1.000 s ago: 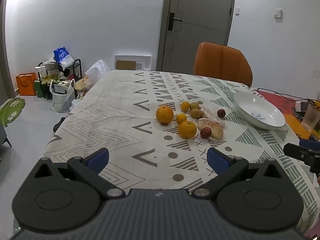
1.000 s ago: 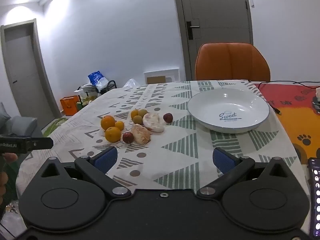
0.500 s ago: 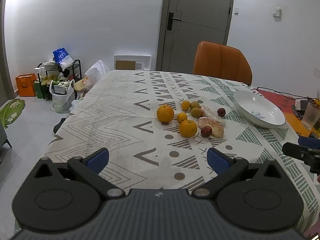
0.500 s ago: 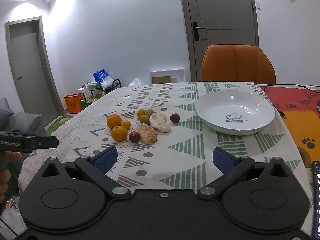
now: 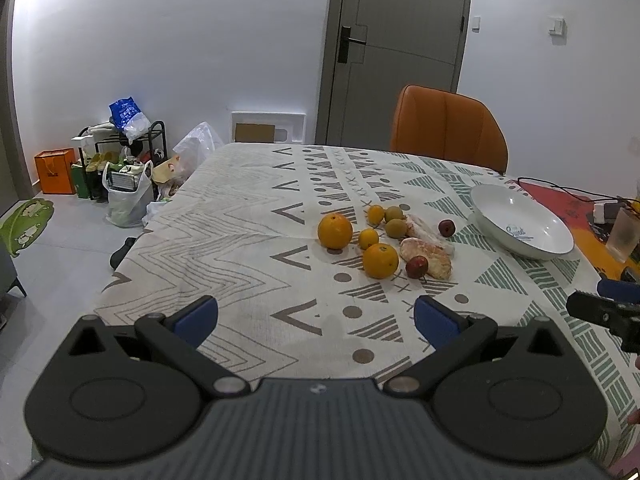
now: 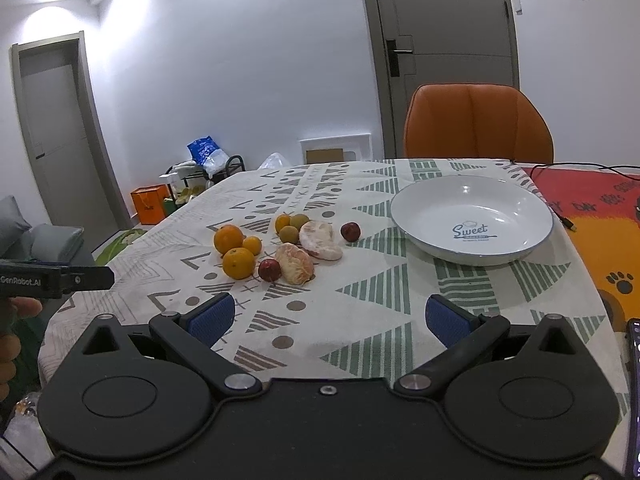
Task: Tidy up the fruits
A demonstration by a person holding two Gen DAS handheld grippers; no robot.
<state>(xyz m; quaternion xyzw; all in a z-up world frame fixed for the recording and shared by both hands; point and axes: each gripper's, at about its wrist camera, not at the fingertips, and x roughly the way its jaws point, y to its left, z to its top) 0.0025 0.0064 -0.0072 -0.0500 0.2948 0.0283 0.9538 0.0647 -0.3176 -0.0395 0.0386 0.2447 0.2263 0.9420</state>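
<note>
A cluster of fruit lies mid-table: two large oranges (image 5: 335, 231) (image 5: 380, 261), small yellow fruits (image 5: 368, 238), two greenish fruits (image 5: 396, 228), two dark red fruits (image 5: 417, 267) and two peeled pale citrus pieces (image 5: 427, 262). The same cluster shows in the right wrist view, with a large orange (image 6: 239, 263) and a peeled citrus piece (image 6: 296, 268) nearest. An empty white bowl (image 5: 520, 220) (image 6: 472, 218) sits right of the fruit. My left gripper (image 5: 316, 318) is open and empty above the near table edge. My right gripper (image 6: 328, 316) is open and empty, short of fruit and bowl.
An orange chair (image 5: 448, 134) stands at the far side of the patterned tablecloth (image 5: 240, 240). A red mat with cables (image 6: 592, 200), a plastic cup (image 5: 622, 236) and a phone (image 6: 634, 392) are at the right. Bags and a rack (image 5: 120, 160) sit on the floor at the left.
Both grippers have drawn slightly closer to the table and shifted a little; the fruit and bowl have not moved. Both stay open.
</note>
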